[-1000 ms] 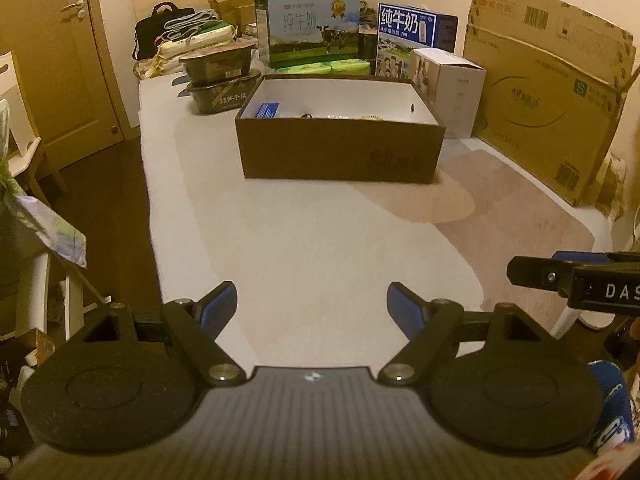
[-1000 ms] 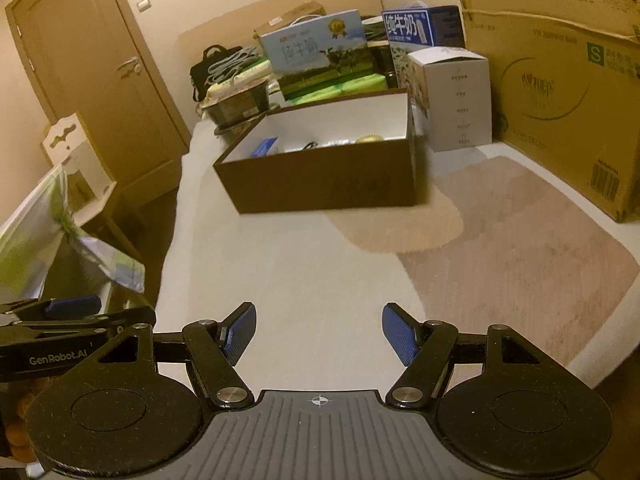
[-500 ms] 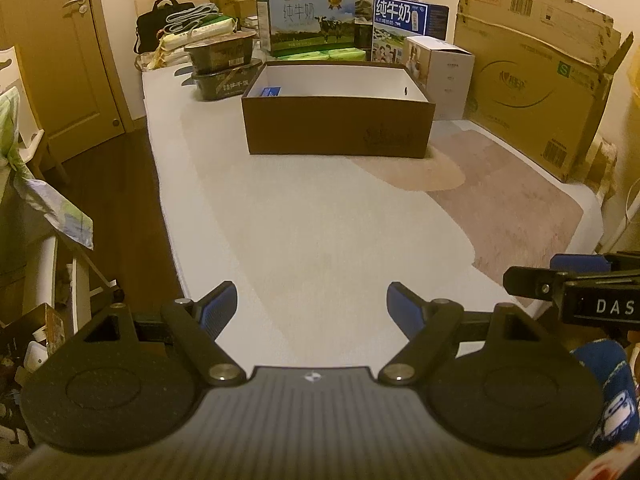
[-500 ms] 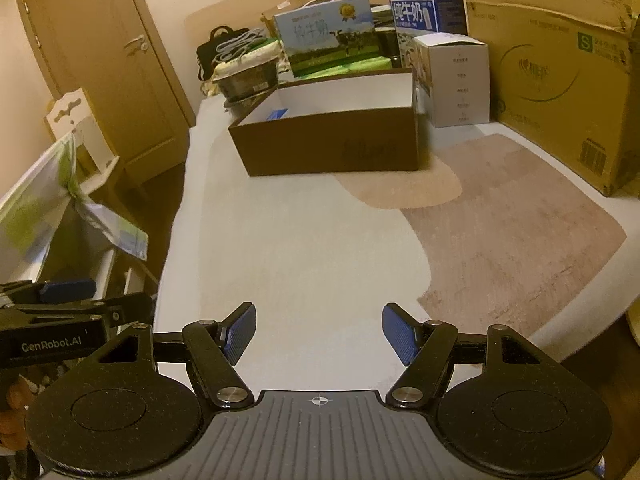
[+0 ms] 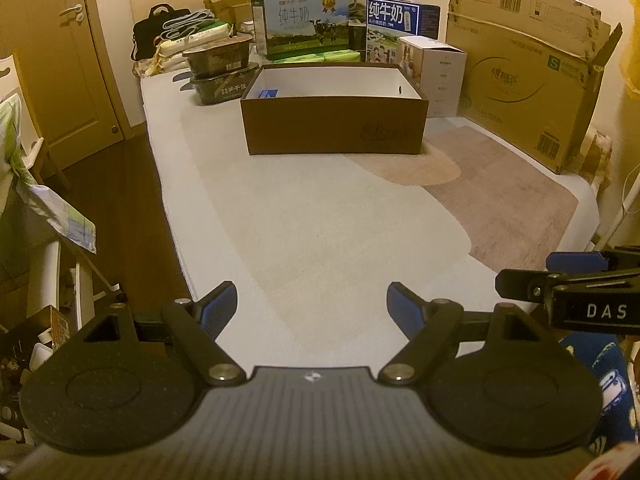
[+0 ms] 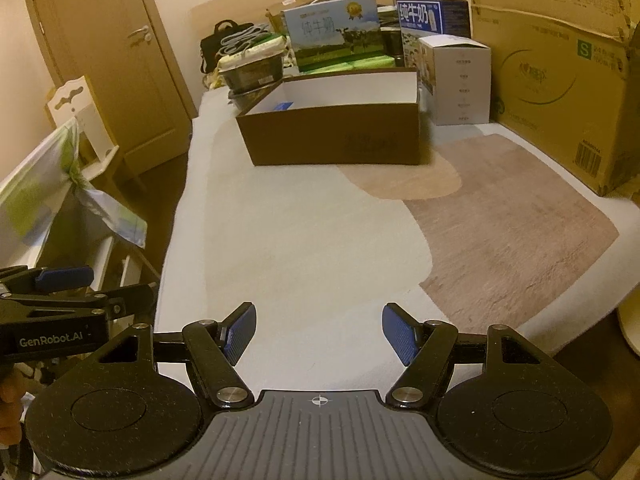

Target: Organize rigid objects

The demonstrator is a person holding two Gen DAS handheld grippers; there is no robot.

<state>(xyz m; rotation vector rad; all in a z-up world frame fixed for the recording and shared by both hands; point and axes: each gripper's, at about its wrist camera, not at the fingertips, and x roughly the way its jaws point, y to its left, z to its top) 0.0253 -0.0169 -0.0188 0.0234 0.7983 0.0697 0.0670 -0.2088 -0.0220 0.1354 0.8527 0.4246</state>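
Left tongs (image 5: 310, 300) open, nothing between the blue pads, bottom centre of the left wrist view. Right tongs (image 6: 318, 330) likewise open and empty, bottom centre of the right wrist view. Each also shows in the other's view: right tongs at the right edge of the left view, cut off by the frame; left tongs at the lower left edge of the right view.

Both sit over the near end of the bed (image 5: 320, 232), which is covered in a white and tan spread. Brown open box (image 5: 334, 108) stands on the bed upper centre, well apart from both tongs. White inside walls visible, and a small blue item (image 5: 269, 93) at its left inner corner; the rest of the contents are hidden behind the front wall.

Behind the box: milk cartons (image 5: 306, 24), stacked dark trays (image 5: 222, 76), a white box (image 5: 438, 74), a black bag; print too small to read. Large cardboard carton (image 5: 528, 80) leans upper right, its top cut by the frame. Door (image 6: 108, 60) upper left.

Versus a second ago: both views have pulled back, the box looks smaller and farther up the frame, and more of the bed shows. The objects visible inside the box then are now below the front wall. Tongs opening unchanged.
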